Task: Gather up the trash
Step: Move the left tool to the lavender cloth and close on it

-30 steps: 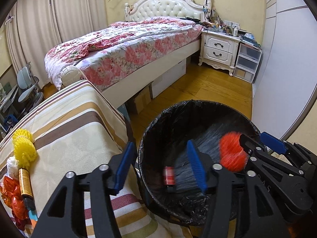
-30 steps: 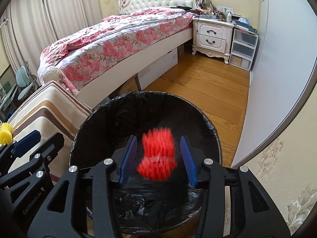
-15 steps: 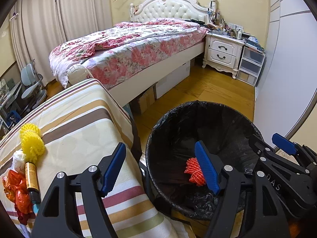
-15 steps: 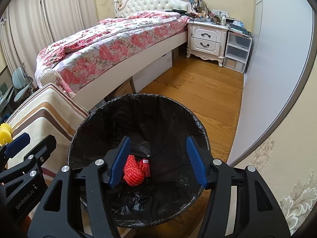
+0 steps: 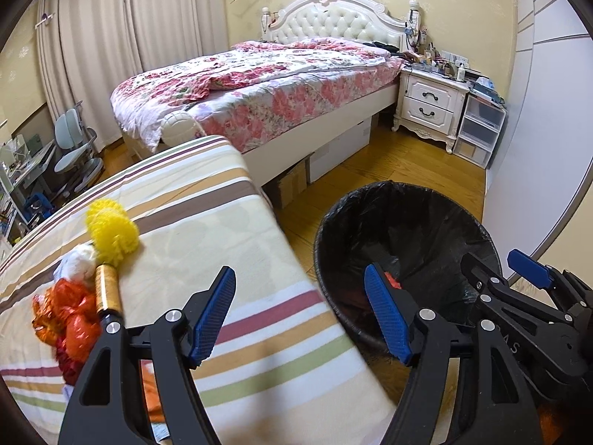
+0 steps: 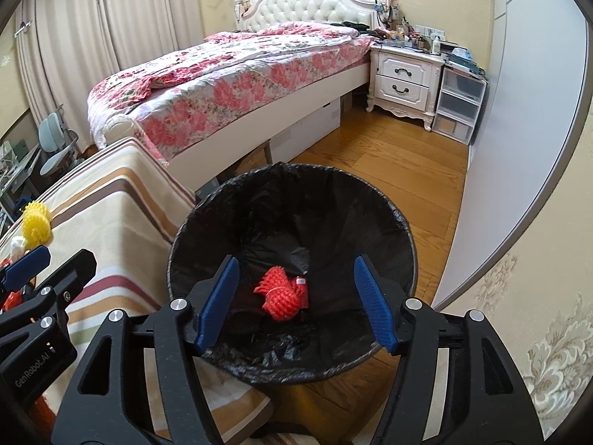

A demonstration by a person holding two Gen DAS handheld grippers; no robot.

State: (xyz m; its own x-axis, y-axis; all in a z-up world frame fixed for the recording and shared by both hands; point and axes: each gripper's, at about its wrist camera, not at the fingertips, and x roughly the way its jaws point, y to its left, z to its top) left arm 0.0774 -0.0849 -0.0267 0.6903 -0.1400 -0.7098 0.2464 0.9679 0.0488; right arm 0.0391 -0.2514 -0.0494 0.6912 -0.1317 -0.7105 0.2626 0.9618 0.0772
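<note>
A black-lined trash bin (image 6: 381, 204) (image 5: 415, 200) stands on the wood floor beside a striped table. A red foam net (image 6: 280, 293) and a small red piece (image 6: 302, 289) lie at its bottom. My right gripper (image 6: 296, 300) hangs above the bin, its jaws opening, with nothing between them. My left gripper (image 5: 300, 315) is open and empty over the table's edge beside the bin. On the table's left lie a yellow foam net (image 5: 111, 230), a white crumpled wad (image 5: 78, 263), a gold tube (image 5: 107, 285) and orange-red wrappers (image 5: 66, 319).
The striped tablecloth (image 5: 222, 222) covers the table left of the bin. A bed with a floral quilt (image 5: 267, 85) stands behind, with a white nightstand (image 5: 430, 104) and plastic drawers (image 5: 478, 129). A grey wall panel (image 6: 519, 118) runs along the right.
The red net fell from the right gripper into the bin, joining the small red piece. Both grippers opened wider and drew back; the left one swung left over the table.
</note>
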